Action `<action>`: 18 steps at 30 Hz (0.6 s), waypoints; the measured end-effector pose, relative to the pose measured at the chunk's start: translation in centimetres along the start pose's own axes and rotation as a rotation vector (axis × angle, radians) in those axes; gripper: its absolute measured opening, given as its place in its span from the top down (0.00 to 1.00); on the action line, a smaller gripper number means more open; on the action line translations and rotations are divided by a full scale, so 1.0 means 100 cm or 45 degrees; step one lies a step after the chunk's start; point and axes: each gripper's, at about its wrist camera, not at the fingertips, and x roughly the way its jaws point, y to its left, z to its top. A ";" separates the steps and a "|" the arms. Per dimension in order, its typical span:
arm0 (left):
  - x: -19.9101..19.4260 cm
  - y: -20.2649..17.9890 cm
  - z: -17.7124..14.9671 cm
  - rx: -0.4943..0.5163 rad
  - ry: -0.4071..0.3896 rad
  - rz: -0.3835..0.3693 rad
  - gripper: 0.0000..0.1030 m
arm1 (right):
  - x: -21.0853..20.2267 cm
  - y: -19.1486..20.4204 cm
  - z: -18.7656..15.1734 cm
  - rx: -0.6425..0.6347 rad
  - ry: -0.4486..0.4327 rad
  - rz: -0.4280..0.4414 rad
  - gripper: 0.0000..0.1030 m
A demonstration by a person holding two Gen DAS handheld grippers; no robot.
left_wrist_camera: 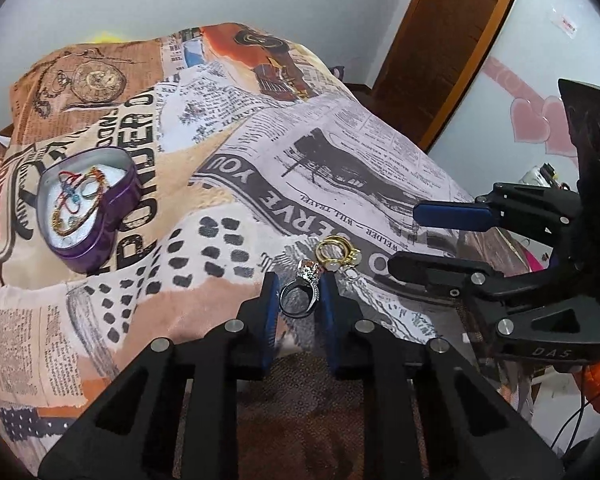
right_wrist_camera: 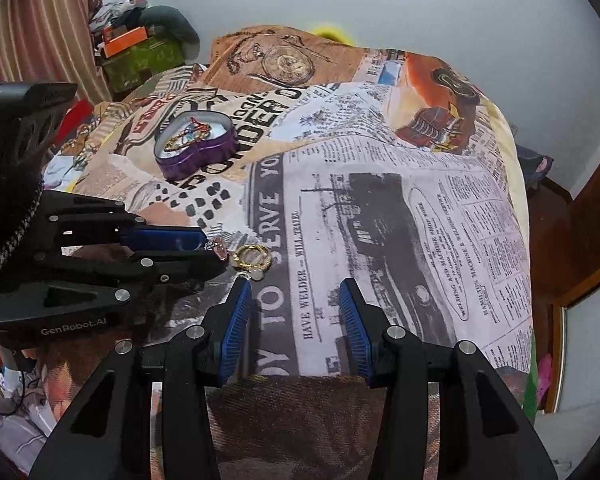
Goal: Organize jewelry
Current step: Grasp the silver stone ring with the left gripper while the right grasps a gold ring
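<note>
Left tool (left_wrist_camera: 298, 296) pinching silver ring (left_wrist_camera: 300, 298), ready for purple tin (left_wrist_camera: 86, 208); right tool (right_wrist_camera: 296, 320) spread, empty, near gold rings (right_wrist_camera: 252, 258).

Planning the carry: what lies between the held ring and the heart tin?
Only bare printed blanket between silver ring and purple heart tin, per left wrist view.

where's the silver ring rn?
In the left wrist view the silver ring is pinched between the left gripper fingers, just above the newsprint blanket, with the gold rings lying just beyond it and the purple heart tin far left.
</note>
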 end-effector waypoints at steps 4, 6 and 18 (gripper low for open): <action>-0.010 0.007 -0.005 -0.021 -0.026 0.036 0.81 | 0.003 0.008 0.004 -0.032 0.002 0.002 0.59; -0.015 0.012 -0.008 -0.025 -0.039 0.060 0.81 | 0.005 0.012 0.007 -0.048 0.004 0.008 0.59; -0.031 0.030 -0.022 -0.050 -0.060 0.077 0.81 | 0.028 0.029 0.023 -0.124 0.048 0.023 0.67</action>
